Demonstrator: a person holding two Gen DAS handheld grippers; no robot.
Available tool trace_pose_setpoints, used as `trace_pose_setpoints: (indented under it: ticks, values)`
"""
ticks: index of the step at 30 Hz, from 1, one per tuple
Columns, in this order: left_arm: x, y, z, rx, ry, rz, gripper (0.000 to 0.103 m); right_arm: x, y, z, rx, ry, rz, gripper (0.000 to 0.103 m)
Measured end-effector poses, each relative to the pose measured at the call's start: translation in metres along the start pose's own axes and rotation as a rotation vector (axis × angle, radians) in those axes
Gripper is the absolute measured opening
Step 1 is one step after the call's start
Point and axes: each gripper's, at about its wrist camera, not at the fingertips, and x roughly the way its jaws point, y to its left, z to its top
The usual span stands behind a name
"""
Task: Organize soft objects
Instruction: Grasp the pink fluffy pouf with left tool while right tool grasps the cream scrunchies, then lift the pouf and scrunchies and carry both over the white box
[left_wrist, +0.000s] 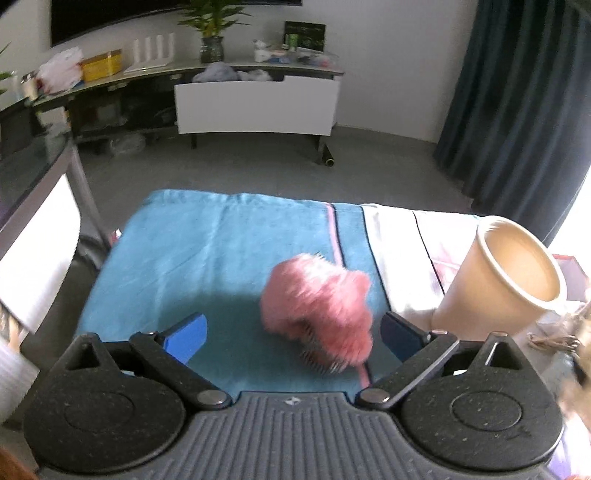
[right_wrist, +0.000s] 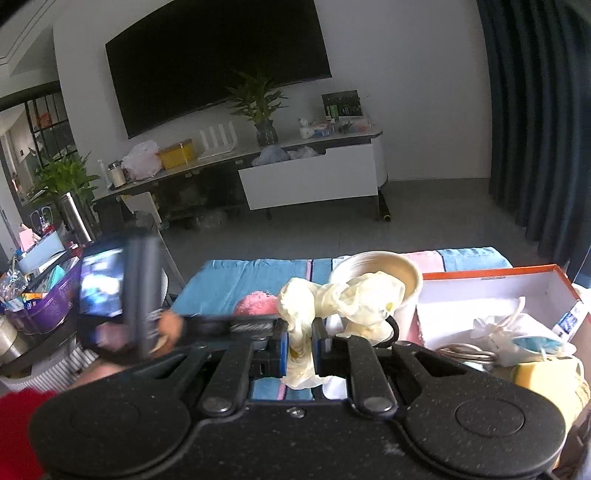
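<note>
A blue towel (left_wrist: 207, 254) covered most of the table, with a pink stripe running across it and a white cloth (left_wrist: 399, 251) lying along its right edge. At the table's right end sat an open white box (right_wrist: 491, 291) with an orange rim, holding cables and small bits. A cream paper cup (left_wrist: 506, 277) stood near the right edge of the towel, looking tilted in the left wrist view (the fisheye may exaggerate that). A fluffy pink toy (left_wrist: 317, 310) lay on the blue towel near its front edge, close to the pink stripe. The left gripper (left_wrist: 291, 336) was spread as wide as it goes, its blue pads on either side of the pink toy without touching it, gripping nothing. The right gripper (right_wrist: 300, 341) was clamped tight on a pale yellow rubber glove (right_wrist: 332, 299), whose upper part draped over the rim of the cup while its lower end hung below the pads.
</note>
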Motion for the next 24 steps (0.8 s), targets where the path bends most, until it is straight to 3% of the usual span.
trace_pose_setpoints:
  ticks: [3, 5, 6, 9, 14, 24]
  values:
    - [0.021, -0.01, 0.006, 0.025, 0.013, 0.008, 0.101, -0.002, -0.008, -0.001, 0.022, 0.0, 0.008, 0.016]
    - [0.035, -0.012, 0.006, 0.028, 0.032, 0.023, 0.086, -0.002, -0.012, -0.003, 0.026, 0.003, 0.004, 0.016]
    - [0.041, -0.012, 0.005, 0.025, 0.04, 0.025, 0.067, -0.002, -0.013, -0.004, 0.029, 0.005, 0.004, 0.016]
    - [0.05, -0.006, 0.003, -0.006, 0.074, -0.013, 0.049, -0.004, -0.015, -0.005, 0.029, 0.008, 0.013, 0.016]
    - [0.027, -0.009, 0.004, -0.029, 0.071, 0.004, 0.046, -0.005, -0.01, -0.008, 0.014, 0.015, 0.037, 0.016]
    - [-0.072, -0.009, -0.026, -0.006, 0.03, 0.053, 0.046, -0.019, 0.008, -0.015, -0.011, 0.02, 0.087, 0.016]
